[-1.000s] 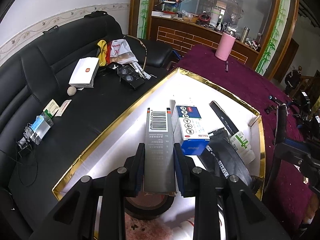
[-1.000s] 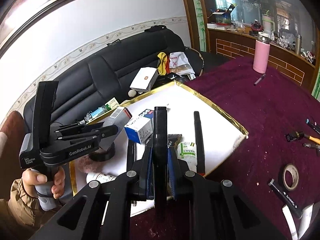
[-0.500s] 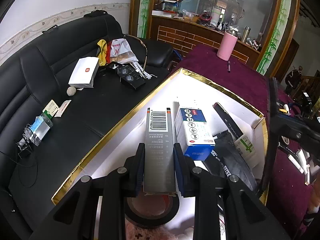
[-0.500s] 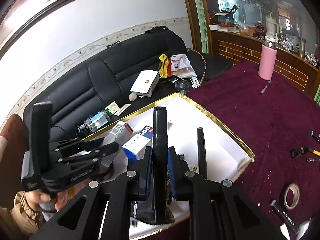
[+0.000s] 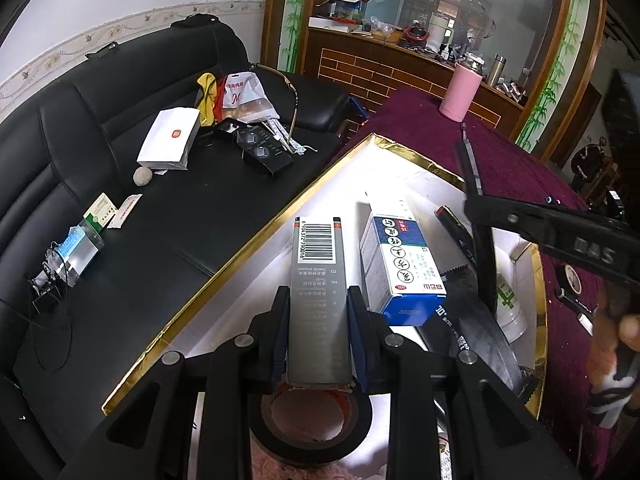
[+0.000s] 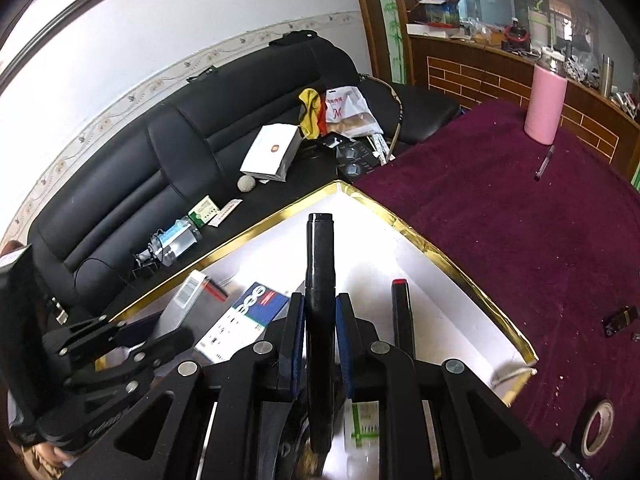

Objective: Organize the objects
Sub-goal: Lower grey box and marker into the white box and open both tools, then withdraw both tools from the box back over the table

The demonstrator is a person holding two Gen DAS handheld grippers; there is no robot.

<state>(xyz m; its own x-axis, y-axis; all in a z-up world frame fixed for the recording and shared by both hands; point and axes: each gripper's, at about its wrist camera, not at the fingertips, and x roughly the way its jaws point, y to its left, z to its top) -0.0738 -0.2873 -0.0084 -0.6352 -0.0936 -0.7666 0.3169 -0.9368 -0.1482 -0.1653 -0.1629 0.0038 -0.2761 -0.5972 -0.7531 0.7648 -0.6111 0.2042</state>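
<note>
My left gripper [image 5: 318, 308] is shut on a grey barcoded box [image 5: 318, 276], held upright over the near end of the gold-rimmed white tray [image 5: 256, 240]. My right gripper [image 6: 320, 320] is shut on a black marker [image 6: 320, 276] that points forward over the tray [image 6: 440, 258]. In the left wrist view the right gripper [image 5: 476, 204] and its marker [image 5: 482, 264] hang over the tray's right side. In the tray lie a blue-and-white medicine box [image 5: 400, 264], a red-tipped black marker [image 6: 402, 312], a white bottle with a green cross [image 5: 508, 300] and a black tape roll [image 5: 312, 420].
The tray rests on a purple tablecloth [image 6: 520, 220] with a pink bottle [image 6: 546, 104], a pen [image 6: 544, 164] and a tape roll [image 6: 596, 428]. A black sofa [image 5: 160, 220] beside the tray holds a white bag [image 5: 170, 144], small boxes and clutter.
My right gripper has carried the black marker leftward, from the tray's outer edge to over the tray, closer to the left gripper. The left gripper and its box have stayed put.
</note>
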